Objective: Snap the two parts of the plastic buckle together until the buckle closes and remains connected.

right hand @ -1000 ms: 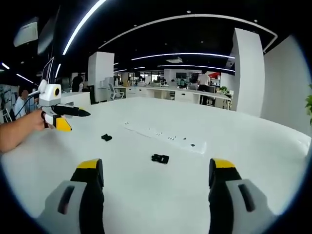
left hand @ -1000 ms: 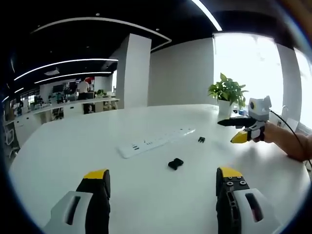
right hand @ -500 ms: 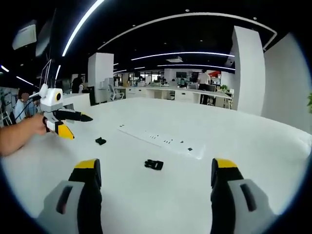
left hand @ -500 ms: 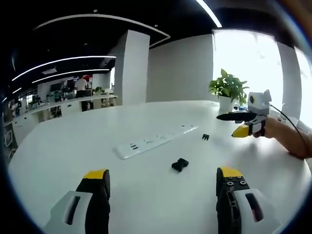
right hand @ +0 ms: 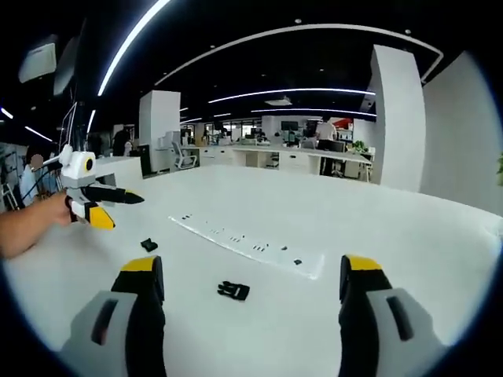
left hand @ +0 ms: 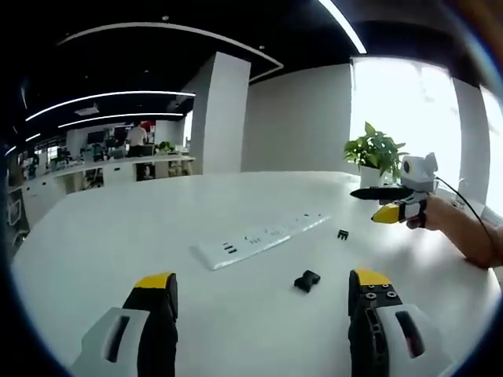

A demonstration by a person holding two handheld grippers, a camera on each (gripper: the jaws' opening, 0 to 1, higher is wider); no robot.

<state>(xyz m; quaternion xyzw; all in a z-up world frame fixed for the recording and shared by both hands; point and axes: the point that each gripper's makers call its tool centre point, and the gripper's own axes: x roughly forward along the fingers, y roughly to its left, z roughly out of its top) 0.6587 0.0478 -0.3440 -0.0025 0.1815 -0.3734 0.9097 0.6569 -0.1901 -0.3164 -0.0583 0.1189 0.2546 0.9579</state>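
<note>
Left gripper view. One left claw [left hand: 263,302], its two yellow-tipped jaws spread wide apart, nothing between them, held above one white tabletop [left hand: 102,236]. Two black buckle parts lie loose on it, well apart from each other. The larger buckle part [left hand: 306,280] sits just ahead of the claw, nearer the right-hand jaw. The smaller buckle part [left hand: 343,234] lies farther ahead and to the right. One white power strip [left hand: 259,239] stretches slantwise ahead of the claw, beyond the larger part. One right claw [left hand: 376,198], held by one hand [left hand: 428,214], hangs over the tabletop far ahead on the right, just beyond the smaller part; it points leftward, and the gap between its jaws cannot be judged here. One potted plant [left hand: 376,151] stands behind it. One white pillar [left hand: 222,114] rises beyond the tabletop.

Right gripper view. The right claw [right hand: 250,294] shows two jaws set wide apart, gripping nothing, over the same tabletop [right hand: 409,236]. The larger buckle part [right hand: 233,290] lies just ahead, between the lines of the two jaws, nearer the left-hand one. The smaller buckle part [right hand: 148,245] lies farther ahead to the left. The power strip [right hand: 251,243] runs slantwise beyond both. The left claw [right hand: 116,203], in one hand [right hand: 49,216], hangs far ahead on the left, close above the smaller part.
</note>
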